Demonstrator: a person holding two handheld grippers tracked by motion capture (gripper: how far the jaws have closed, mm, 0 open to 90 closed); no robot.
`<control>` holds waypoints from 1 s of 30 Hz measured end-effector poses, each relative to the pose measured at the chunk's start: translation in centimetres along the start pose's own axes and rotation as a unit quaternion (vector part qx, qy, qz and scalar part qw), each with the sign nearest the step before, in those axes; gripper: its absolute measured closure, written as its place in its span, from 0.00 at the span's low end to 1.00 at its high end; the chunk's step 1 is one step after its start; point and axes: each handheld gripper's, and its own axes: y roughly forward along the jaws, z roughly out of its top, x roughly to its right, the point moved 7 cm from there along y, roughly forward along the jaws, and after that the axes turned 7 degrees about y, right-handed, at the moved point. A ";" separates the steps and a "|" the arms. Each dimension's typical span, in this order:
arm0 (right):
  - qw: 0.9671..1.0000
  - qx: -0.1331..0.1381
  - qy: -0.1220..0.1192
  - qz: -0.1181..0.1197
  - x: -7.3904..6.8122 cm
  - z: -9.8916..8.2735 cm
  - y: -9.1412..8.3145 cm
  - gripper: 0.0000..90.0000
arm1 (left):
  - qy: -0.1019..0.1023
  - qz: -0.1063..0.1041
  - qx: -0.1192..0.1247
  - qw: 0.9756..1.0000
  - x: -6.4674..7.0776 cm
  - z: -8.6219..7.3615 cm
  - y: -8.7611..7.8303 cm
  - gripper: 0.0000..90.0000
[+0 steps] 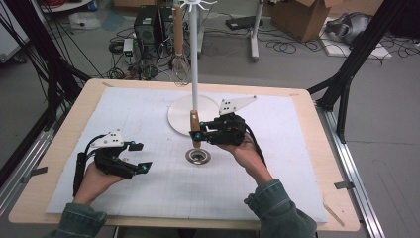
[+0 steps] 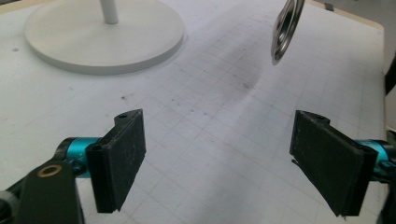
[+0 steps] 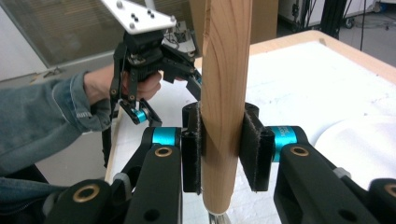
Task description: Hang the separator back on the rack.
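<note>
**High view: strainer's upright in the right gripper, rack pole just behind it**

High view shows the right gripper (image 1: 197,133) clamped on the wooden handle (image 1: 195,121) of a small metal strainer (image 1: 198,156), with the round mesh end hanging low over the white mat (image 1: 148,124). Right gripper view confirms it: both pads pinch the wooden handle (image 3: 225,93), and its long axis runs straight up and down.

What matters next, I'd guess: the white rack pole (image 1: 194,59) stands just behind the handle, on its round base (image 1: 181,116), with hooks up at the top where a whisk (image 1: 179,49) already hangs. So the strainer has to go up, not sideways.

Left gripper (image 1: 140,156) sits well off to the left, jaws wide with nothing between them. The right hand is clearly the nearer one to the rack.
</note>
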 end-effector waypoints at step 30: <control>1.000 -0.002 -0.009 -0.006 2.1 6.9 -1.6 0.80 | -0.026 0.053 -0.008 0.998 -2.6 -1.9 -1.7 0.11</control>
